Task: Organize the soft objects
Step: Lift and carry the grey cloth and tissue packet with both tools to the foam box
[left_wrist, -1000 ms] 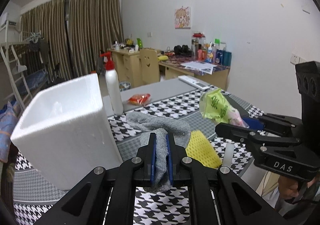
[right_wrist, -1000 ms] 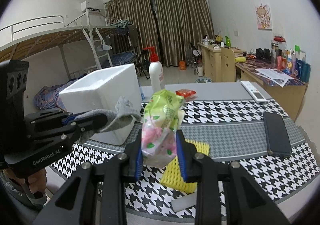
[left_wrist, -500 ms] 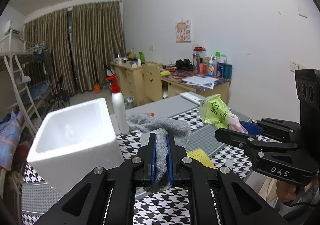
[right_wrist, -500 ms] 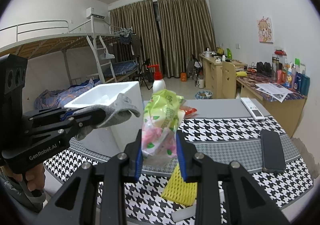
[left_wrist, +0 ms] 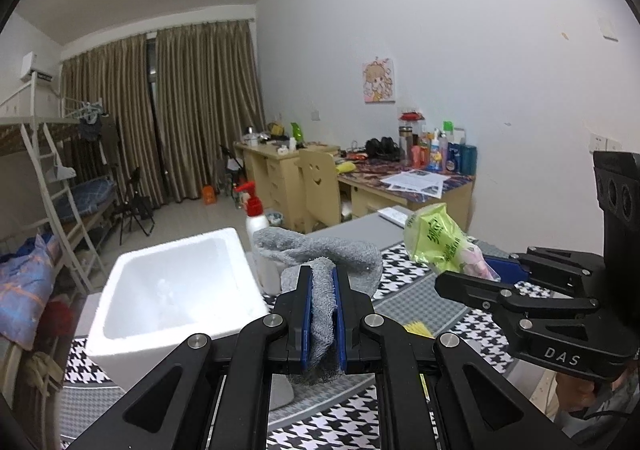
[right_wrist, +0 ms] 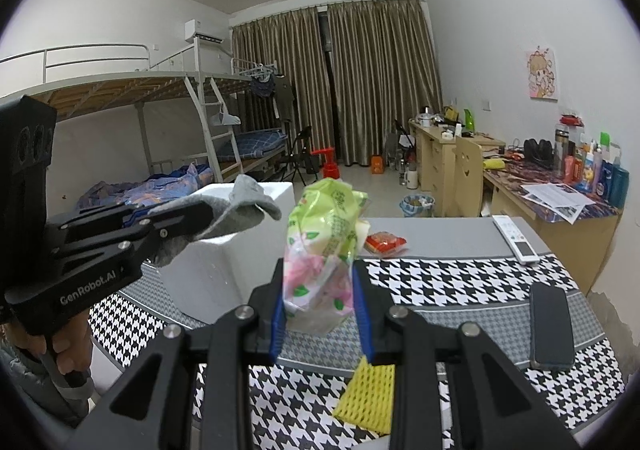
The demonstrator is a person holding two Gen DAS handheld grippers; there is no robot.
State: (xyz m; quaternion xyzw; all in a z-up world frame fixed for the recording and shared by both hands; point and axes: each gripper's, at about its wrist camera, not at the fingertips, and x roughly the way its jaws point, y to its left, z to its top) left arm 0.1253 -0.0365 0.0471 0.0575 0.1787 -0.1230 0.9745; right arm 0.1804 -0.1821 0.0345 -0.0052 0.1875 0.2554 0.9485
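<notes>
My left gripper point(left_wrist: 322, 282) is shut on a grey towel point(left_wrist: 320, 250) and holds it in the air to the right of the white foam box point(left_wrist: 168, 290). The towel also shows in the right wrist view point(right_wrist: 244, 206), in front of the box point(right_wrist: 224, 270). My right gripper point(right_wrist: 318, 290) is shut on a green and pink tissue pack point(right_wrist: 326, 246), held above the table. The pack and the right gripper show at the right of the left wrist view point(left_wrist: 440, 242). A yellow foam net point(right_wrist: 368, 398) lies on the checkered cloth below the right gripper.
A white spray bottle with a red top point(left_wrist: 254, 218) stands behind the box. A red snack packet point(right_wrist: 384, 242), a white remote point(right_wrist: 516, 238) and a black phone point(right_wrist: 550, 326) lie on the table. A desk and chair stand beyond.
Both grippers have risen with their loads. The box's open top now shows from above, and the towel hangs higher beside it.
</notes>
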